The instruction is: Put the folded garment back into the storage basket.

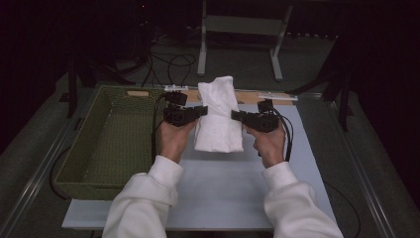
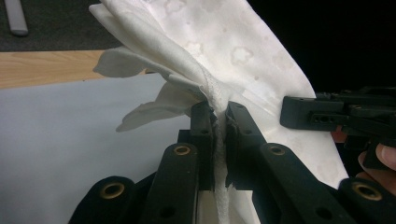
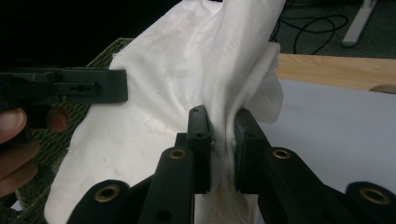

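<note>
White cloth (image 1: 218, 115) pinched at both side edges, lifted over white board (image 1: 233, 183): left gripper (image 1: 202, 110) clamped on one edge, right gripper (image 1: 235, 115) on the other. Green basket (image 1: 106, 144) just left; bare board nearer; wooden strip (image 1: 250, 97) behind.

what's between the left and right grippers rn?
The white cloth: left gripper clamps one side edge, right gripper the other, so it spans the gap. Clearest in the high view; each gripper view shows fabric pinched in its jaws.
</note>
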